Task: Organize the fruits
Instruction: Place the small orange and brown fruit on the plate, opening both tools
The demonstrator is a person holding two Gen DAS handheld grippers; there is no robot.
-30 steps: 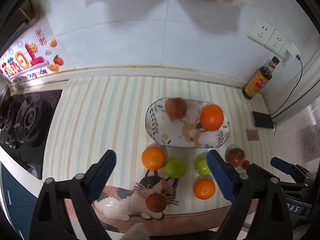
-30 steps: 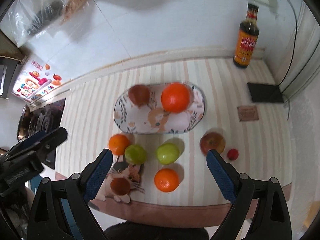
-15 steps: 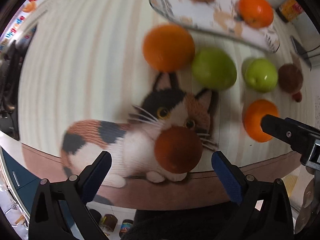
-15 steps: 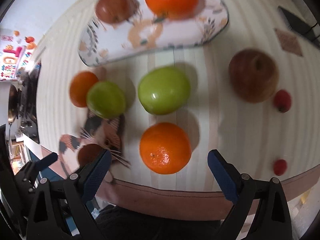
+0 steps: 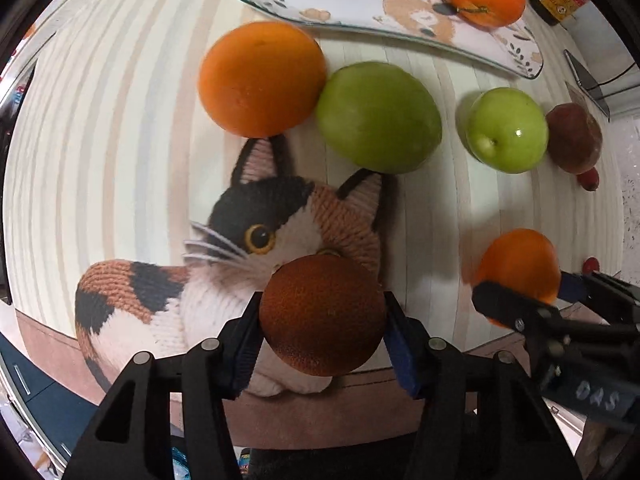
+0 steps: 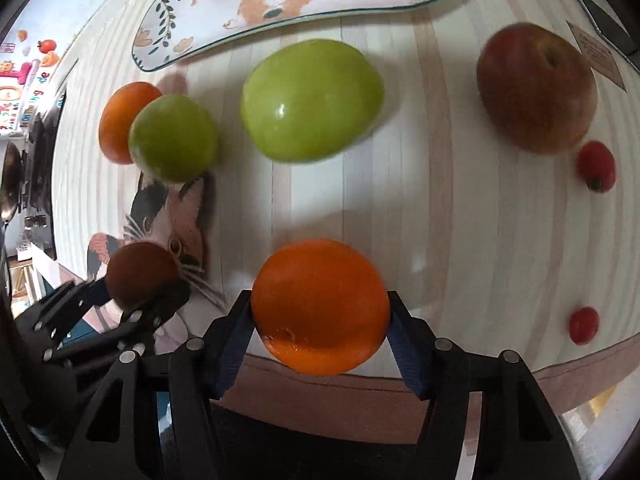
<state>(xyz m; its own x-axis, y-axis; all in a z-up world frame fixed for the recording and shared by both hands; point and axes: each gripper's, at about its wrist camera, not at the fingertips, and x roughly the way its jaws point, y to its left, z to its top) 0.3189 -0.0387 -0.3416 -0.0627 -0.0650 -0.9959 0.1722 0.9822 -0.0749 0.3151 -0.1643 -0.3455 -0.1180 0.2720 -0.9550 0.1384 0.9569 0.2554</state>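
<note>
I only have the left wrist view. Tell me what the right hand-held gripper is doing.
Observer: The right hand-held gripper has its fingers on both sides of an orange at the mat's near edge.
Operator: Report what lies beyond that orange.
Observer: A green apple, clear of the fingers.
Operator: Count the small red fruits on the right.
Observer: Two: one beside the red apple, another nearer the mat's edge.
</note>
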